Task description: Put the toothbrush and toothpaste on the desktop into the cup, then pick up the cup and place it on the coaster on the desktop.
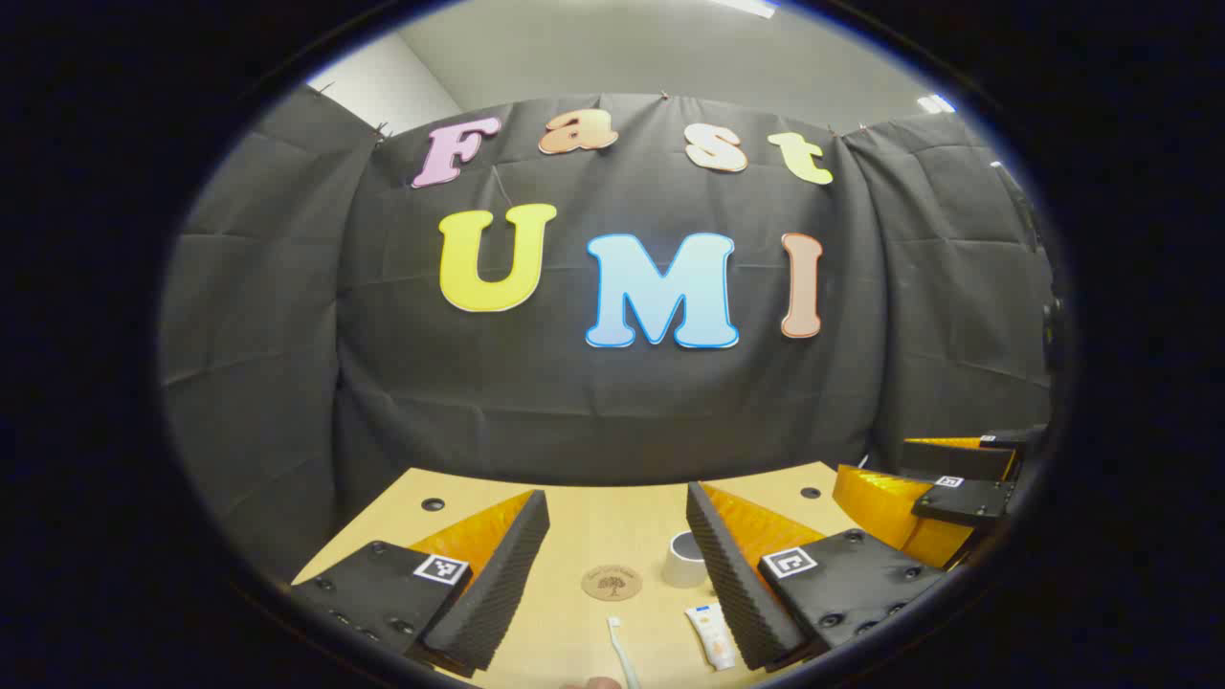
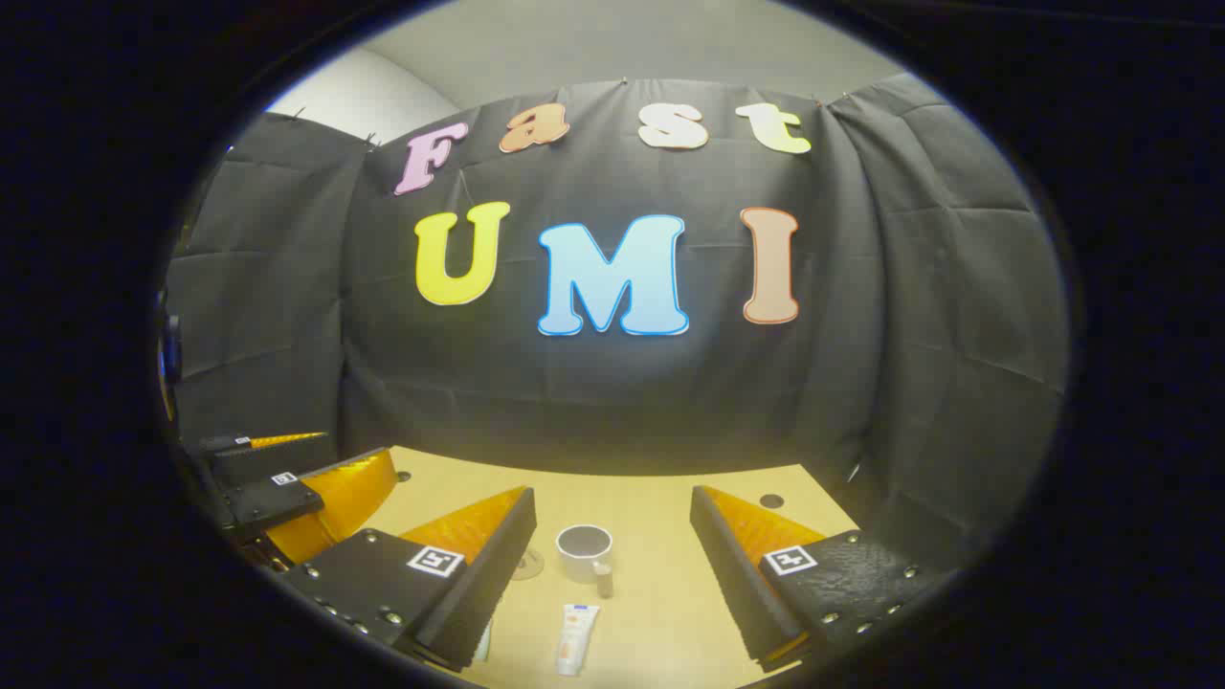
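Observation:
On the wooden desktop (image 1: 593, 526) lie a white toothbrush (image 1: 622, 651) and a white toothpaste tube (image 1: 711, 633), side by side near the front edge. Behind them a round brown coaster (image 1: 612, 582) lies left of a white cup (image 1: 685, 559). My left gripper (image 1: 617, 555) hovers open above them, nothing between its fingers. In the right gripper view the cup (image 2: 584, 552) stands upright, with the toothpaste tube (image 2: 575, 638) in front of it. My right gripper (image 2: 612, 555) is open too and holds nothing. The other gripper (image 2: 287, 498) shows at the left edge, and in the left gripper view the other gripper (image 1: 947, 498) shows at the right.
The desktop has small dark holes (image 1: 433, 503) near its back corners. Black cloth hangs close behind the desk's far edge (image 1: 612, 469) and along both sides.

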{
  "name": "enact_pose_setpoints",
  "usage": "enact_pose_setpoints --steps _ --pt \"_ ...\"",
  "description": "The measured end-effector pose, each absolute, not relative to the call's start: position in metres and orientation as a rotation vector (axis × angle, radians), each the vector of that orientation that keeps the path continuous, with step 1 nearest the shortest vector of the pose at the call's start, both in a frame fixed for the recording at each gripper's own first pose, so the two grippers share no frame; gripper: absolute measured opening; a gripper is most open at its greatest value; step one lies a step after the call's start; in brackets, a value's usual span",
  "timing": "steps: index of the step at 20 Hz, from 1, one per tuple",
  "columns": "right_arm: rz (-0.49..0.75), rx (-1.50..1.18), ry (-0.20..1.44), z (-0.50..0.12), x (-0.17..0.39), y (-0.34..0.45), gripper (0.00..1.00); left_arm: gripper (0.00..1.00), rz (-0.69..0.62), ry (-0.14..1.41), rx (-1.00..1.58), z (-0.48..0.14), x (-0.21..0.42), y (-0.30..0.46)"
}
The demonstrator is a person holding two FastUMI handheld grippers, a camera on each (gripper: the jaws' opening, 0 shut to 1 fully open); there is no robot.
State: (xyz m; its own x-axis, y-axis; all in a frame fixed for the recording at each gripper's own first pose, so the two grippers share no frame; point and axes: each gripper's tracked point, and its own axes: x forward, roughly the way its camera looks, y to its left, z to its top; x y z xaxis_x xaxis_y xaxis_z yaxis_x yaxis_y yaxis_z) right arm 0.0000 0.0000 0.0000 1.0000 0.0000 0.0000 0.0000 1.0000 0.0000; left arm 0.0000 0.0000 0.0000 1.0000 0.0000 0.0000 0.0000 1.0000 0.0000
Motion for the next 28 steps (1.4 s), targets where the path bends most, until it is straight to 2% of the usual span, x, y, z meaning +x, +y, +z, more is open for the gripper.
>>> enact_pose_setpoints --steps 2,6,11,15,16,17,20,28 --pt "0.002 0.002 0.006 -0.002 0.0 0.001 0.98 0.97 0.001 0.008 0.0 -0.001 0.0 0.0" --pt "0.004 0.005 0.016 -0.005 0.001 0.002 0.97 0.93 0.0 0.024 0.0 -0.004 0.0 -0.001" --pt "0.006 0.006 0.042 -0.014 0.003 0.003 0.98 0.95 -0.002 0.069 -0.008 -0.016 0.004 -0.002" --pt "0.017 0.02 0.094 -0.029 0.007 0.005 0.98 0.97 -0.015 0.139 -0.009 -0.038 0.013 -0.007" --pt "0.021 0.022 0.107 -0.032 0.008 0.006 0.98 0.93 -0.017 0.158 -0.01 -0.043 0.014 -0.007" --pt "0.025 0.022 0.118 -0.036 0.009 0.007 0.98 0.93 -0.019 0.174 -0.012 -0.049 0.015 -0.007" --pt "0.037 0.014 0.155 -0.047 0.013 0.009 0.98 0.98 -0.027 0.227 -0.023 -0.065 0.017 -0.007" --pt "0.063 0.009 0.296 -0.088 0.021 0.016 0.98 0.96 -0.015 0.378 -0.042 -0.117 0.02 -0.001"
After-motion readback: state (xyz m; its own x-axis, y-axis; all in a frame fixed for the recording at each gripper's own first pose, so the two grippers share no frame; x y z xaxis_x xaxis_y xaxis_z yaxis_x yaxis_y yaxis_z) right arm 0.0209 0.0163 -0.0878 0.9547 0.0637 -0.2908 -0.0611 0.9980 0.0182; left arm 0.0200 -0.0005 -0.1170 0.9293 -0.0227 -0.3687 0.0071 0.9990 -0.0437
